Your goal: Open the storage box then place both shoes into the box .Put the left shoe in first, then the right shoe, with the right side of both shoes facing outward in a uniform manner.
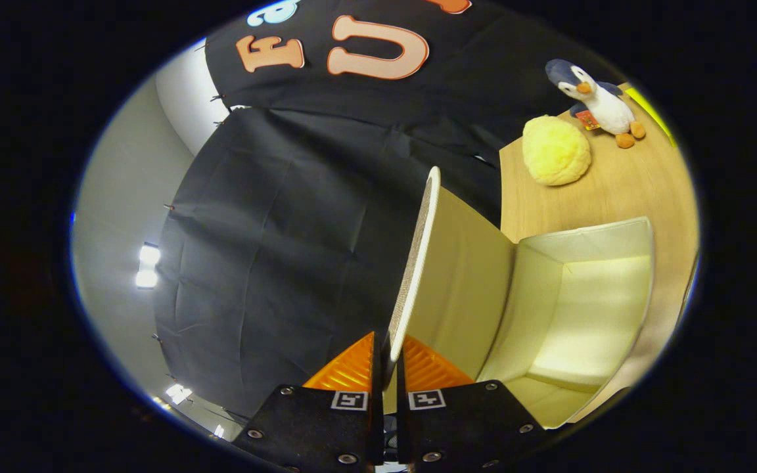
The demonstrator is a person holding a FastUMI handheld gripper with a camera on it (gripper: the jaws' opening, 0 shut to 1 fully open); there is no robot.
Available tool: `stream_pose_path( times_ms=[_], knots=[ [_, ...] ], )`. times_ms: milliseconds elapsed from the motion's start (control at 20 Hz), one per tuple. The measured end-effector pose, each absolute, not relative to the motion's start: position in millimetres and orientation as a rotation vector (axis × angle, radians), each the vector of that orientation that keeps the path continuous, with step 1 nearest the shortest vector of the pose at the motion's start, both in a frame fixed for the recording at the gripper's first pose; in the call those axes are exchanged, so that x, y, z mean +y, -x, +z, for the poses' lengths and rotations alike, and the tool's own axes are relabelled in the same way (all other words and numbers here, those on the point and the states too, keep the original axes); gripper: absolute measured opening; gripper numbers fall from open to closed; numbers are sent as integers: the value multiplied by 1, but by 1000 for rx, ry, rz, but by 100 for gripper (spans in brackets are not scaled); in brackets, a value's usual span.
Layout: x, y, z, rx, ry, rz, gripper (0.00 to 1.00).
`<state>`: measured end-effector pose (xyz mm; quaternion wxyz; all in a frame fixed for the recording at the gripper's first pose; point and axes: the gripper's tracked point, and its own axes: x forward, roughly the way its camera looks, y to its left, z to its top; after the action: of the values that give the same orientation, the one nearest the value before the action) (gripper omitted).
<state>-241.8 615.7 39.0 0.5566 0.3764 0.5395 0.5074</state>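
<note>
Gripper view: my gripper (388, 358) is clenched on the storage box (582, 295) lid (418, 256), swung open; beyond the box sit a yellow plush (554, 150) and penguin toy (598, 102).

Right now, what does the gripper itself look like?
The gripper has two ridged orange fingers set on flat black plates fixed with silver screws. Each plate carries a small square black-and-white marker near its inner top corner.

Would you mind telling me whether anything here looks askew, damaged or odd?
Nothing stands out. The gripper pinches the cream storage box's flat lid, swung open; the box interior looks intact. A yellow plush ball and penguin toy rest on the wooden table.
</note>
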Motion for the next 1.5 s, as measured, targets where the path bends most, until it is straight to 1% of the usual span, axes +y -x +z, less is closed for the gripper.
stream_pose_path(
  times_ms=[250,300,350,400,450,600,700,800,1200,1400,1500],
  knots=[
    [681,253,38,1291,-876,1151,9],
    [689,256,35,1290,-854,1144,13],
    [696,257,33,1280,-829,1144,18],
    [700,258,35,1268,-812,1148,28],
    [701,258,37,1259,-805,1152,35],
    [684,251,29,1226,-758,1130,62],
    [659,238,17,1187,-693,1090,73],
    [631,225,3,1140,-634,1044,78],
    [471,178,-71,991,-339,783,79],
    [393,170,-123,1000,-210,645,79],
    [356,177,-152,1026,-136,585,79]
  ],
)
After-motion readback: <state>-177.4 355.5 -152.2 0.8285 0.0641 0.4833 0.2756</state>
